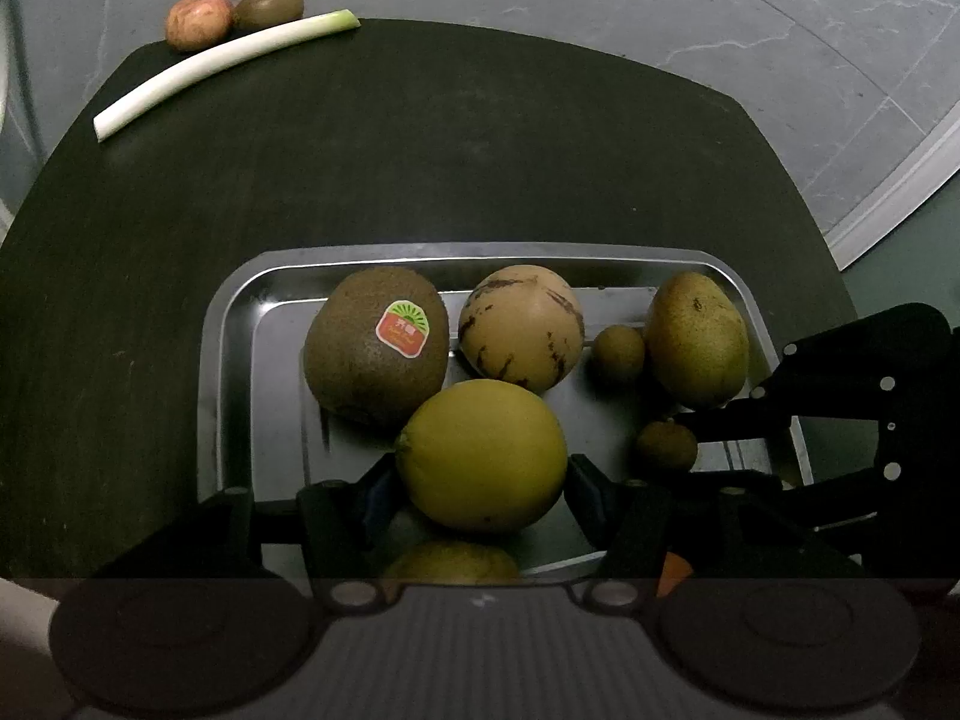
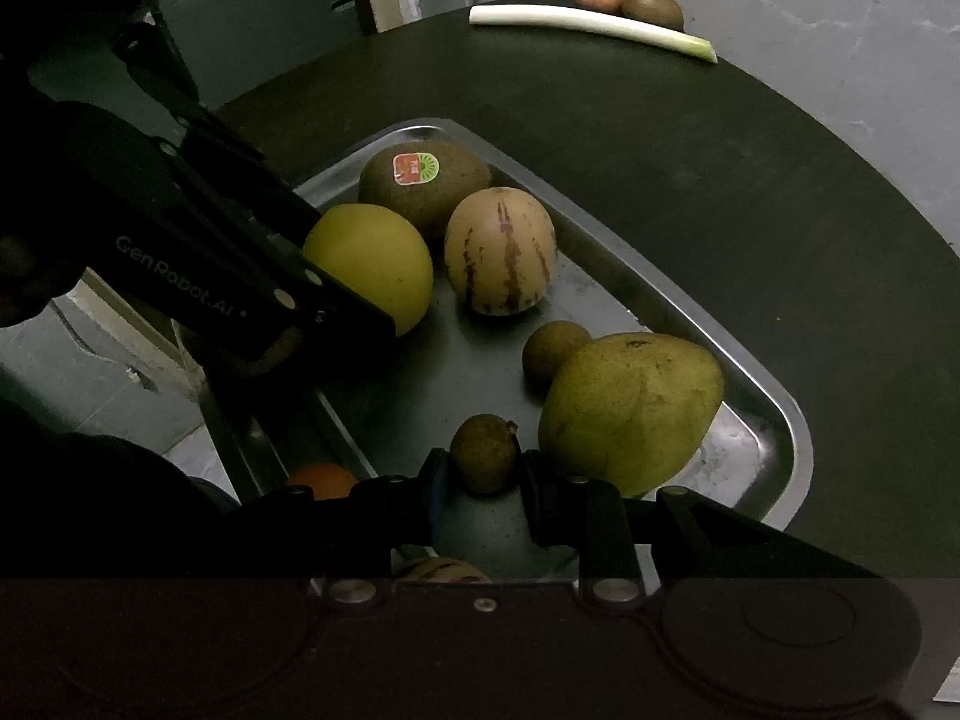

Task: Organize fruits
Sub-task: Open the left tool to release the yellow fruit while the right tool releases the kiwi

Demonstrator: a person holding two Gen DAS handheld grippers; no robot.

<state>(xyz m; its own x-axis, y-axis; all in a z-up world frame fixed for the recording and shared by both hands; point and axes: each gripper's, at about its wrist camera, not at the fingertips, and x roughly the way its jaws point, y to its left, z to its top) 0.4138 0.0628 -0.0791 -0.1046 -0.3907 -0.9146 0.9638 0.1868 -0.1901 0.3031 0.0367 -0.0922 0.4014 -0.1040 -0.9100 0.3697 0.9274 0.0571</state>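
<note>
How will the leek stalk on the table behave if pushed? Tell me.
The leek looks long and slightly curved, so a push near one end would probably swing it round rather than slide it straight. Its round section suggests it may roll sideways. It seems fairly stiff, and could nudge the apple close behind it.

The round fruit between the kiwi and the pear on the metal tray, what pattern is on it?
Tan skin with dark purple-brown streaks, clearest in the right wrist view.
</note>
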